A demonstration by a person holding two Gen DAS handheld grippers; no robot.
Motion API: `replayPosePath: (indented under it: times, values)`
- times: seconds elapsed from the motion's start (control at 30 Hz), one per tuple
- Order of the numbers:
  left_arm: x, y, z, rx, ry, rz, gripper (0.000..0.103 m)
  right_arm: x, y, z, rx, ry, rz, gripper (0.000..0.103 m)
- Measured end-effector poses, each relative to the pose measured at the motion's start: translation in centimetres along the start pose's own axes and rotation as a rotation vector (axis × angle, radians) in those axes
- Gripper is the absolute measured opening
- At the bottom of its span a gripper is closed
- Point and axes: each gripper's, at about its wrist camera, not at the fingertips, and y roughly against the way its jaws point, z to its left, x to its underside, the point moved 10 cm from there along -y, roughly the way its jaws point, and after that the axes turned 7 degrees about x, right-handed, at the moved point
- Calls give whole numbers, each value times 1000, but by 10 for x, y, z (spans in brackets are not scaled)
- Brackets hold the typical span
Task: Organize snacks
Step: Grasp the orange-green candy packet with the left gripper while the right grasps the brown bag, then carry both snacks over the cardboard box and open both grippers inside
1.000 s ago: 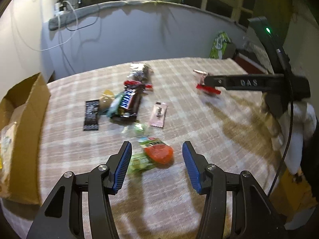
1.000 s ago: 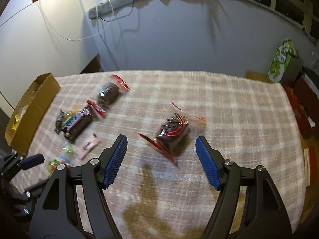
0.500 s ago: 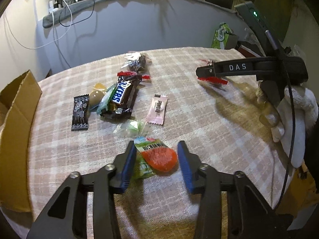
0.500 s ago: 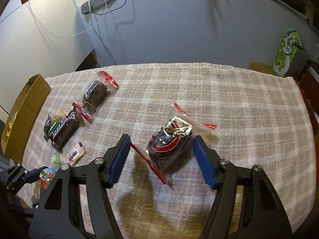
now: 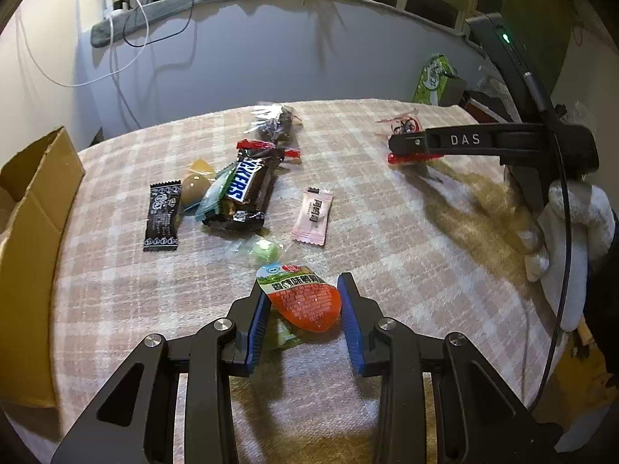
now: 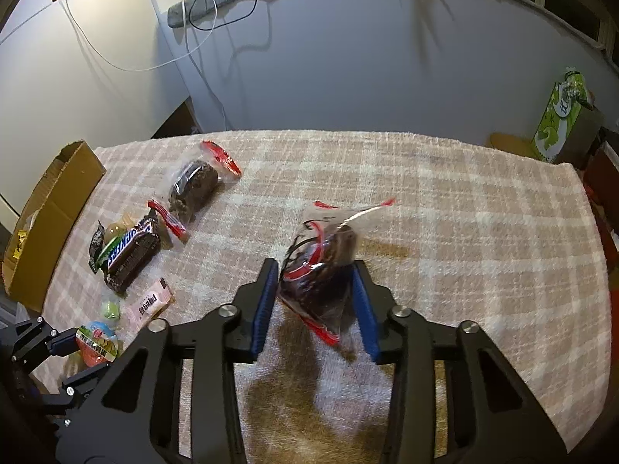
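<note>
Both claws, wide apart a moment ago, are closing: the left gripper (image 5: 303,311) pinches the orange jelly cup (image 5: 305,301) at 6 o'clock, the right gripper (image 6: 315,301) squeezes the brownie bag (image 6: 321,270), ready for lifting.

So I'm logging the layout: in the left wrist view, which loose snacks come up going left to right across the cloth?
Cardboard box → black sachet → Snickers bar → pink sachet → red-trimmed clear packet at the right claw.
</note>
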Motion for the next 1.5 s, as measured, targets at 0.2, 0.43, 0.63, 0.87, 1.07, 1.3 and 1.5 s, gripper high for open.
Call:
replayPosePath:
  times: [0.2, 0.43, 0.63, 0.87, 1.07, 1.3, 1.5]
  values:
    - [-1, 2, 0, 7, 12, -9, 33, 1, 2, -2, -15, -15, -2, 36]
    - [-7, 12, 2, 23, 40, -41, 33, 1, 14, -4, -28, -35, -26, 35]
    - [-10, 23, 3, 24, 49, -70, 33, 1, 26, -1, -41, -47, -40, 35]
    - [-17, 47, 18, 2, 69, -123, 33, -8, 48, 24, -74, -18, -76, 35]
    - [-20, 73, 43, -34, 107, -179, 33, -24, 70, 69, -127, 34, -121, 35]
    - [-18, 102, 80, -94, 154, -226, 33, -43, 80, 135, -199, 98, -151, 35]
    - [-11, 124, 119, -157, 202, -252, 33, -53, 78, 191, -246, 165, -149, 35]
